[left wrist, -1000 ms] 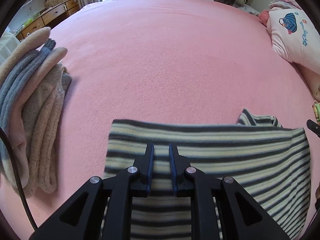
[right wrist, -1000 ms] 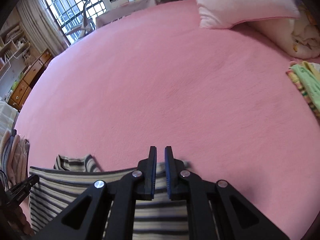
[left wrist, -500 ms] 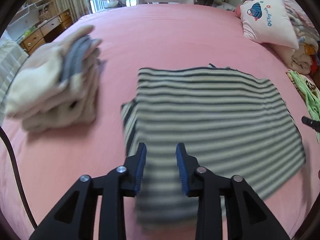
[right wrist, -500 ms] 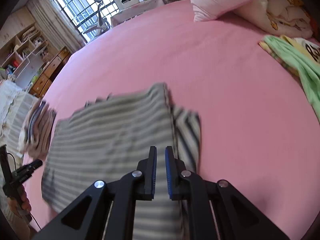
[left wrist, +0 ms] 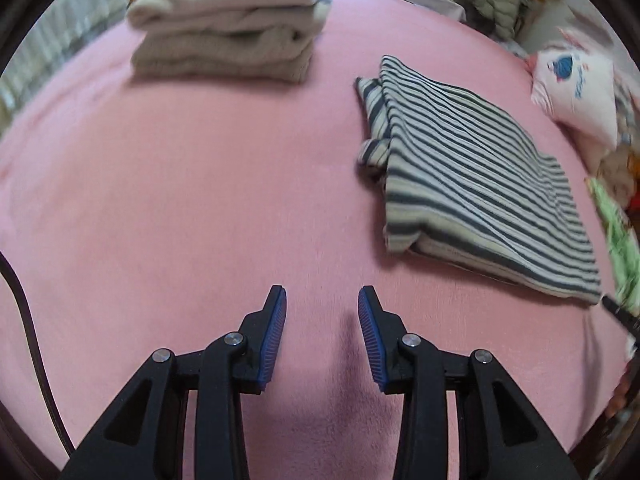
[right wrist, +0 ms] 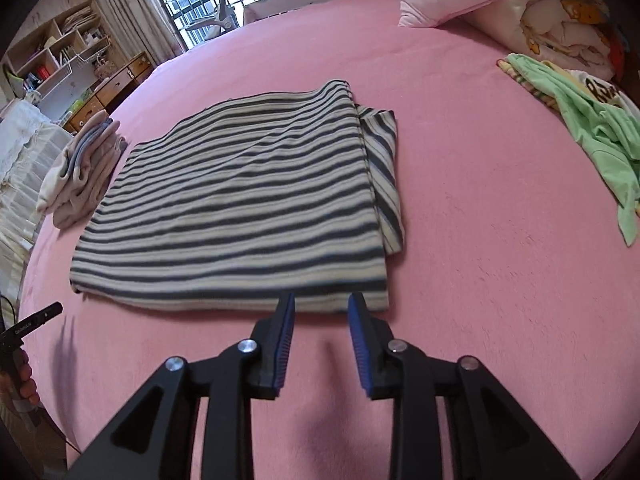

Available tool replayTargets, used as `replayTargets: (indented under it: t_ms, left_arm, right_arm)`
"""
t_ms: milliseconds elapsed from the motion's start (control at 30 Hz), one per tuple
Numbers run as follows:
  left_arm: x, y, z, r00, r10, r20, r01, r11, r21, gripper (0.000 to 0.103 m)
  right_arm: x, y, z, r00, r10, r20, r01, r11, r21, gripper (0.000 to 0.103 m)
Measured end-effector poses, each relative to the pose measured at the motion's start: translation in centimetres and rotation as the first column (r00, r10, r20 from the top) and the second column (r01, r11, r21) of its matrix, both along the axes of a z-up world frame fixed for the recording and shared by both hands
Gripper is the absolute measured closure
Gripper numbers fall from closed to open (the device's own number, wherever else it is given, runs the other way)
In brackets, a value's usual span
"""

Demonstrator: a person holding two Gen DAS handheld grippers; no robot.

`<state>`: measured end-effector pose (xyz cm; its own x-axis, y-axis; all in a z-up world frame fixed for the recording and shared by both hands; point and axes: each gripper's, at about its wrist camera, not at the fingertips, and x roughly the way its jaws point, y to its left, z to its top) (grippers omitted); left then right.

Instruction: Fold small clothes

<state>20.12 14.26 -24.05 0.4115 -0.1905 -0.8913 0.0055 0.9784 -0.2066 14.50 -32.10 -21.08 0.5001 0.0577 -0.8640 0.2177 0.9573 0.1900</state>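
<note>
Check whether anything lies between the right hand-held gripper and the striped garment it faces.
Nothing visible does. The right hand-held gripper is open at the near edge of the striped garment, with only bare pink bedsheet around it. The green clothes lie well off to the right.

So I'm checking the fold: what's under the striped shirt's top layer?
A striped sleeve pokes out beneath the striped shirt, on the pink bedspread. The rest underneath is covered.

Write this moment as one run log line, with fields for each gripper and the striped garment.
left gripper: open, empty | right gripper: open, empty | striped garment: folded, flat on pink bed
</note>
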Motion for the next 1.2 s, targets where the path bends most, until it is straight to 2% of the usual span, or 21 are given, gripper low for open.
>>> replayTargets:
  t_ms: [67, 133, 267, 567, 633, 700, 733, 800, 900, 933, 967, 1067, 1200]
  left_arm:
    - [-0.3, -0.1, -0.5, 1.000, 0.007, -0.004, -0.007, 0.998, -0.055, 0.067]
    - [-0.3, -0.4, -0.8, 1.000, -0.001, 0.005, 0.002, 0.997, -0.073, 0.067]
    - [0.2, -2.4, -1.2, 0.996, -0.077, 0.050, 0.079, 0.996, -0.035, 0.067]
    - [3.3, -5.4, -2.4, 0.967, -0.233, 0.105, 0.230, 0.973, 0.035, 0.068]
    - [3.8, -5.9, -2.4, 0.955, -0.273, 0.114, 0.271, 0.962, 0.039, 0.076]
    - [4.2, -6.3, -2.2, 0.942, -0.312, 0.121, 0.308, 0.950, 0.047, 0.087]
    - [4.3, -6.6, -2.1, 0.935, -0.332, 0.127, 0.326, 0.943, 0.064, 0.089]
    - [4.3, -7.2, -2.0, 0.913, -0.381, 0.145, 0.368, 0.924, 0.109, 0.097]
    - [4.4, -7.9, -1.9, 0.872, -0.464, 0.156, 0.434, 0.880, 0.192, 0.101]
    - [4.3, -8.0, -1.8, 0.856, -0.494, 0.154, 0.458, 0.861, 0.220, 0.101]
    - [4.2, -8.1, -1.6, 0.830, -0.537, 0.149, 0.492, 0.832, 0.258, 0.101]
    - [3.9, -7.5, -1.2, 0.784, -0.607, 0.130, 0.540, 0.770, 0.341, 0.102]
    - [3.7, -6.6, -1.2, 0.751, -0.655, 0.085, 0.579, 0.715, 0.392, 0.103]
  right_arm:
    - [-0.2, 0.1, -0.1, 1.000, -0.002, -0.006, 0.002, 1.000, 0.007, 0.074]
    - [-0.3, 0.0, 0.0, 1.000, -0.004, -0.009, 0.004, 1.000, 0.003, 0.074]
    - [-0.7, -0.1, -0.1, 1.000, -0.014, -0.012, 0.014, 1.000, -0.008, 0.069]
    - [-1.2, -0.9, -1.4, 0.998, -0.029, -0.055, 0.027, 0.999, -0.036, 0.069]
    - [-1.0, -1.2, -1.6, 0.998, -0.031, -0.058, 0.029, 0.999, -0.038, 0.069]
    - [-0.7, -1.4, -1.8, 0.998, -0.032, -0.060, 0.029, 0.999, -0.036, 0.069]
    - [-0.5, -1.5, -1.9, 0.998, -0.030, -0.059, 0.028, 0.999, -0.037, 0.069]
    - [0.0, -1.7, -2.0, 0.998, -0.028, -0.059, 0.025, 0.999, -0.042, 0.069]
    - [0.7, -2.0, -2.1, 0.998, -0.021, -0.057, 0.018, 0.999, -0.050, 0.069]
    - [0.9, -2.0, -2.1, 0.998, -0.018, -0.056, 0.015, 0.998, -0.053, 0.069]
    - [1.1, -2.0, -2.1, 0.998, -0.015, -0.056, 0.011, 0.998, -0.057, 0.069]
    - [1.5, -1.8, -1.9, 0.999, -0.005, -0.052, 0.001, 0.997, -0.078, 0.069]
    - [1.8, -1.6, -2.0, 0.999, 0.005, -0.054, -0.010, 0.996, -0.093, 0.069]
